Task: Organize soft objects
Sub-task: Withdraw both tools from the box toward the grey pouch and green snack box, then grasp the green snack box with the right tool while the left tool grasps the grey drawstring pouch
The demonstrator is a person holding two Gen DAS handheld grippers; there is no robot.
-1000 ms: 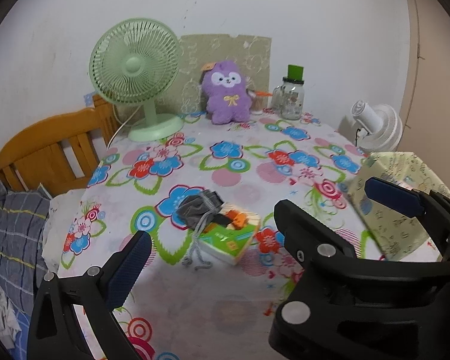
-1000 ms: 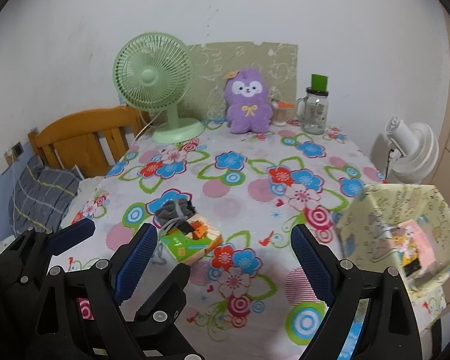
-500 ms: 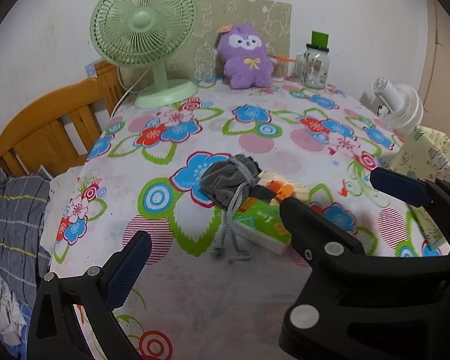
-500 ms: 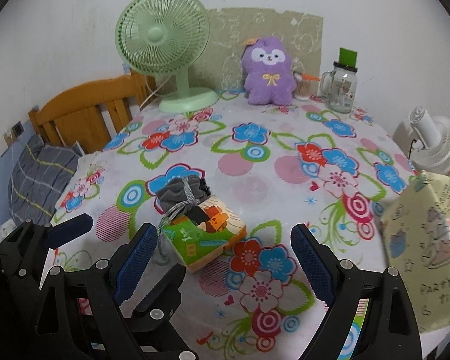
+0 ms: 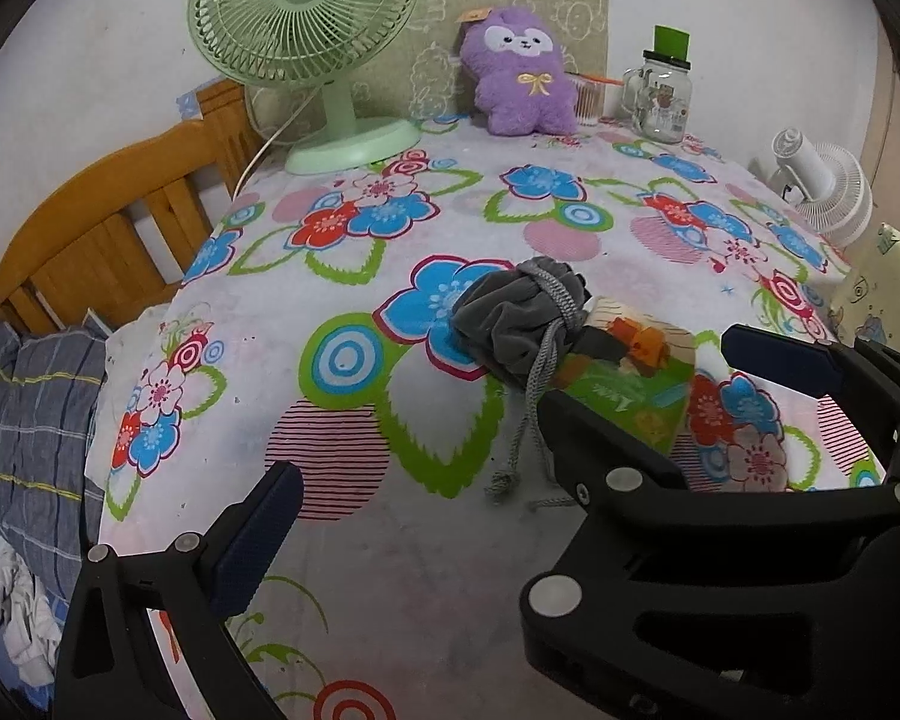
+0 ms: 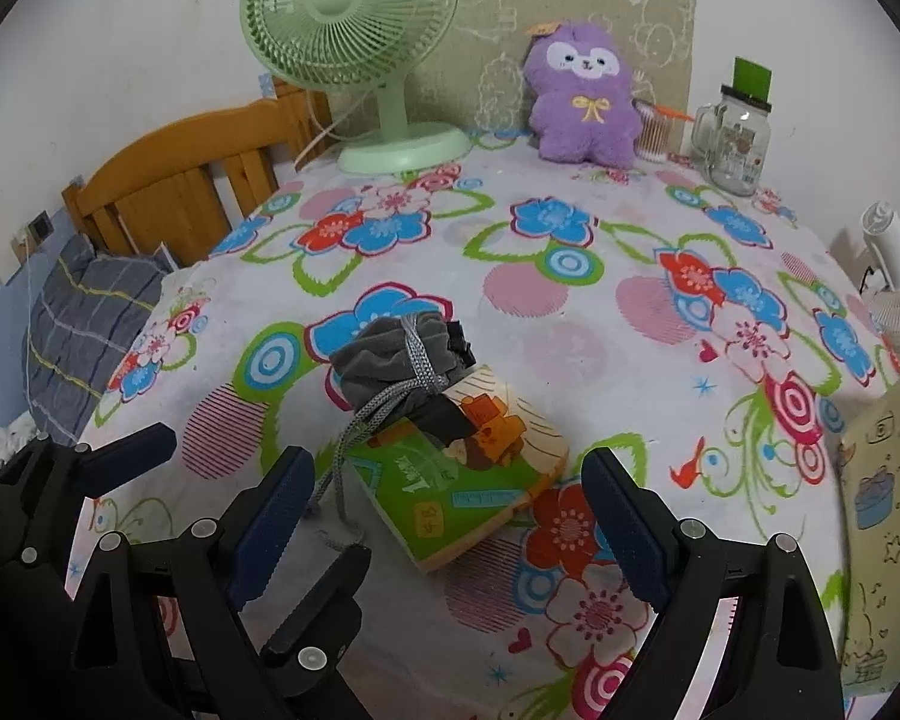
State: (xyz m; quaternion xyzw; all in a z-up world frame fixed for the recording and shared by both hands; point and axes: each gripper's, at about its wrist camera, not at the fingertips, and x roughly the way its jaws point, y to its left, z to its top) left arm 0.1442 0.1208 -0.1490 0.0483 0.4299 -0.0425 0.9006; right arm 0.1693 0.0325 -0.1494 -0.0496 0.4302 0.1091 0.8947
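both grippers, left gripper (image 5: 504, 444) and right gripper (image 6: 450, 516), held wide open with nothing gripped, grey drawstring pouch (image 6: 396, 366) laid partly on a tissue pack (image 6: 468, 468) near the table's (image 6: 630, 312) front edge, purple plush (image 6: 582, 96) propped at the far edge beside a green fan (image 6: 354, 30)

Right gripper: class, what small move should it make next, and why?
Probably ease forward and down so the open right gripper straddles the tissue pack. Its fingers stand wide apart just short of the pack, and the grey drawstring pouch lies partly on the pack's far end, so a low grip at the near end seems safest.
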